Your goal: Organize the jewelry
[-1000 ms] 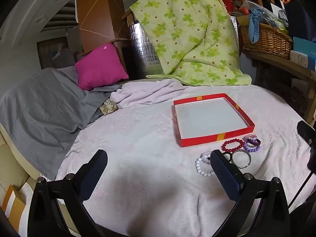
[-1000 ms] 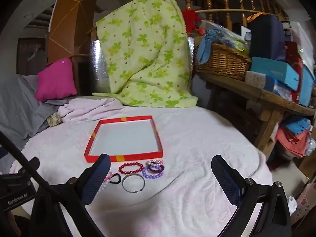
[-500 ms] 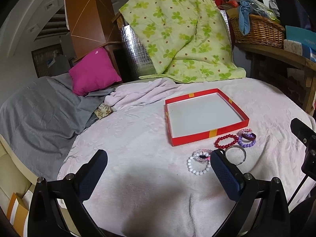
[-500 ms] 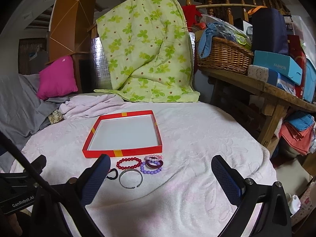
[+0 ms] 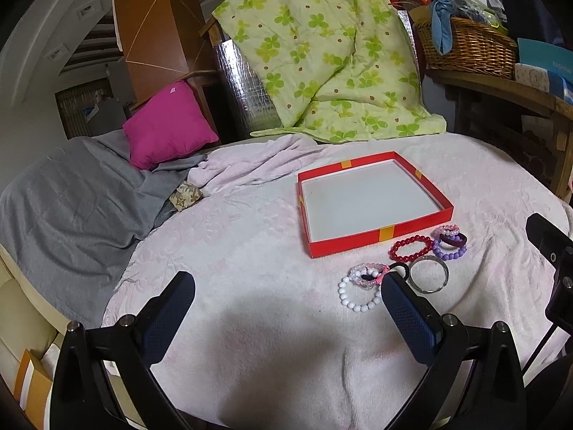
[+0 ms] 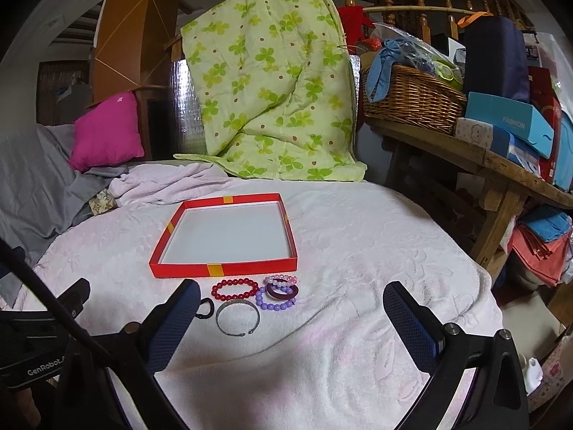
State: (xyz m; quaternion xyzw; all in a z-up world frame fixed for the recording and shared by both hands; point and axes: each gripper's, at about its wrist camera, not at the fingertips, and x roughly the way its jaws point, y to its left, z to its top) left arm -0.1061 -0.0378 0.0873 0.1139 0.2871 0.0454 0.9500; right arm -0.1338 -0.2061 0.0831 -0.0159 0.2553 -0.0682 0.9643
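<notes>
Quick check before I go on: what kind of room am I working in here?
Most likely a lived-in home, a cluttered bedroom or sitting area. A quilt hangs over a chair, a pillow lies on grey bedding, and a basket and boxes crowd a wooden bench.

My left gripper (image 5: 286, 317) is a black forked frame carrying two fingers (image 5: 404, 317) faced with dark navy pads in a fine cross-hatched grip texture, and I can see silver screw heads set into each arm of the fork. My right gripper (image 6: 292, 326) is built the same way, black frame, navy textured pads (image 6: 412, 326) and round silver screws. From the right view, the other unit's black body shows white "GenRobot" lettering, with a thin black rod crossing in front of it.
</notes>
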